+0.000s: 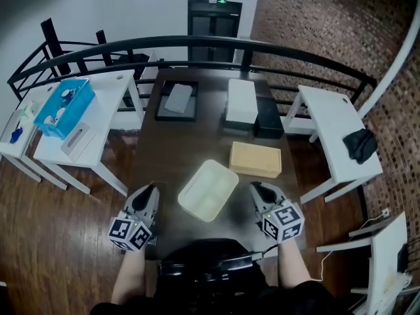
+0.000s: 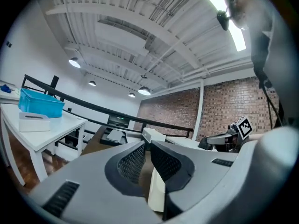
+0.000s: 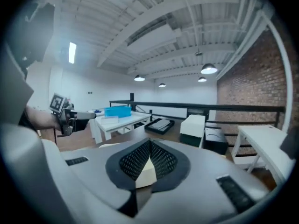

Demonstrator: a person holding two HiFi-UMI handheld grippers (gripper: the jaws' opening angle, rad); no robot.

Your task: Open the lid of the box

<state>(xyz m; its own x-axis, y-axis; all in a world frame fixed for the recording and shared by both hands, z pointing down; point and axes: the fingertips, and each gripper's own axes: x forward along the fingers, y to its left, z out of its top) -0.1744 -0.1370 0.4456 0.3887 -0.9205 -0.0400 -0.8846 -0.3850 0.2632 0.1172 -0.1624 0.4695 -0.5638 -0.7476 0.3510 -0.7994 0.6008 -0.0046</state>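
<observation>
Left gripper (image 1: 147,190), narrowly parted, and right gripper (image 1: 256,189), closed, we hold flanking the cream box (image 1: 197,205), ready for its lid (image 1: 211,184).

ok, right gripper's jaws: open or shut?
Shut. In its own view the right gripper has its jaws meeting at the tips, with nothing between them; the cream box lies beyond.

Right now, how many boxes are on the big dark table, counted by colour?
cream box: 1
tan box: 1
white box: 1
black box: 1
Total: 4 boxes. The flat black tray at the far left of the table is not counted as a box.
</observation>
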